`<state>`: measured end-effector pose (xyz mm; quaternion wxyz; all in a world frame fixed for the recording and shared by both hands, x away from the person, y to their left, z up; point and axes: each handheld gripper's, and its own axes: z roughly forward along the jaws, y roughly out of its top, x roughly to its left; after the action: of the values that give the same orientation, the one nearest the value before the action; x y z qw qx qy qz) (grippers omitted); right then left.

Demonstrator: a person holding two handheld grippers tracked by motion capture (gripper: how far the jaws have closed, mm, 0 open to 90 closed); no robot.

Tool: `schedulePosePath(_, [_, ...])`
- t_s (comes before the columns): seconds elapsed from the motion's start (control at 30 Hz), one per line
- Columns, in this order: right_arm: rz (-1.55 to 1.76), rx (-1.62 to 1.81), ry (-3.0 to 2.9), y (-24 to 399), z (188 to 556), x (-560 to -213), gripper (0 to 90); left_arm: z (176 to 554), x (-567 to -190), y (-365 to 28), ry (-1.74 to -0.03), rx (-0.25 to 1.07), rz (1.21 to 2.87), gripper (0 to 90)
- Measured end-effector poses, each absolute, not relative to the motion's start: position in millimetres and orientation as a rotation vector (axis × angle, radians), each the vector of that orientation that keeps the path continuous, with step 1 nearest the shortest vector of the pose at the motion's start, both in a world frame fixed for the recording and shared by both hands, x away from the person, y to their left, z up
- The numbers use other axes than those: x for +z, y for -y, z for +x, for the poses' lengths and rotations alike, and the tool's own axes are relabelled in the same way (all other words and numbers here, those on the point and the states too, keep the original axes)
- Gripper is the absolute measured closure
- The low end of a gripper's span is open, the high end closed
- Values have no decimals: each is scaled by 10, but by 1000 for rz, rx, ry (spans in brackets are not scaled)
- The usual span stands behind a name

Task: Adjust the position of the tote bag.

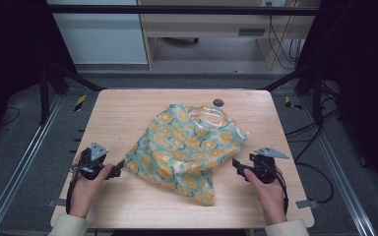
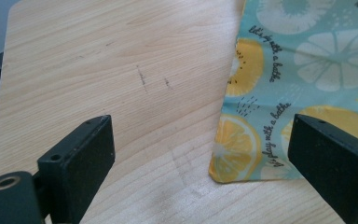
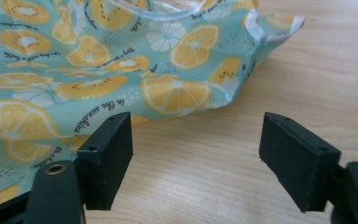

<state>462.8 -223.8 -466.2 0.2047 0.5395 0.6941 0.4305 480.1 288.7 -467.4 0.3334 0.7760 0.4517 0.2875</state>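
Observation:
A teal bag printed with orange and lemon slices lies crumpled in the middle of the wooden table, its clear plastic handle at the far side. My left gripper is open at the bag's left corner, whose edge lies between the jaws, nearer the right one. My right gripper is open just right of the bag, with bare wood between its jaws and the left jaw over the bag's edge. A hand holds each gripper.
A small dark round hole sits in the table near its far edge. Bare wood lies to the left of the bag and along the near edge. Metal rails run along both sides of the table.

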Motion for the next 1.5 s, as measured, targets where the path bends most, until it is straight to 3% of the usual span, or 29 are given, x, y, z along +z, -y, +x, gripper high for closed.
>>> schedulePosePath(0.13, [1467,1165,-1944,2229,4655,-4640,278,4808,-4660,-2899,-1196,759,1996,71])
schedulePosePath(0.23, [1437,1193,-1916,2237,4697,-4596,367,4813,-4666,-2893,-1195,769,2004,74])
schedulePosePath(0.4, [1387,1208,-1882,2272,4847,-4422,366,4818,-4686,-2860,-1192,763,2017,82])
schedulePosePath(0.63, [1422,1151,-1918,2410,5315,-4242,271,4793,-4617,-2825,-1149,755,1968,104])
schedulePosePath(0.77, [1555,1058,-1951,2439,5652,-4370,170,4743,-4614,-2856,-1158,765,1976,103])
schedulePosePath(1.03, [1657,1083,-2021,2359,5831,-4597,115,4734,-4592,-2889,-1145,762,1956,102])
schedulePosePath(1.13, [1618,1038,-2073,2283,5890,-4689,186,4748,-4616,-2865,-1141,753,1976,101])
schedulePosePath(1.17, [1613,1026,-2078,2265,5911,-4723,249,4744,-4623,-2857,-1144,755,1982,101])
schedulePosePath(1.3, [1537,1064,-2059,2214,5893,-4688,673,4721,-4618,-2839,-1135,753,1987,101])
schedulePosePath(1.37, [1456,1090,-2044,2172,5808,-4574,785,4726,-4620,-2826,-1127,758,2003,101])
schedulePosePath(1.5, [1370,1155,-2027,2118,5700,-4415,863,4725,-4618,-2823,-1135,759,2005,101])
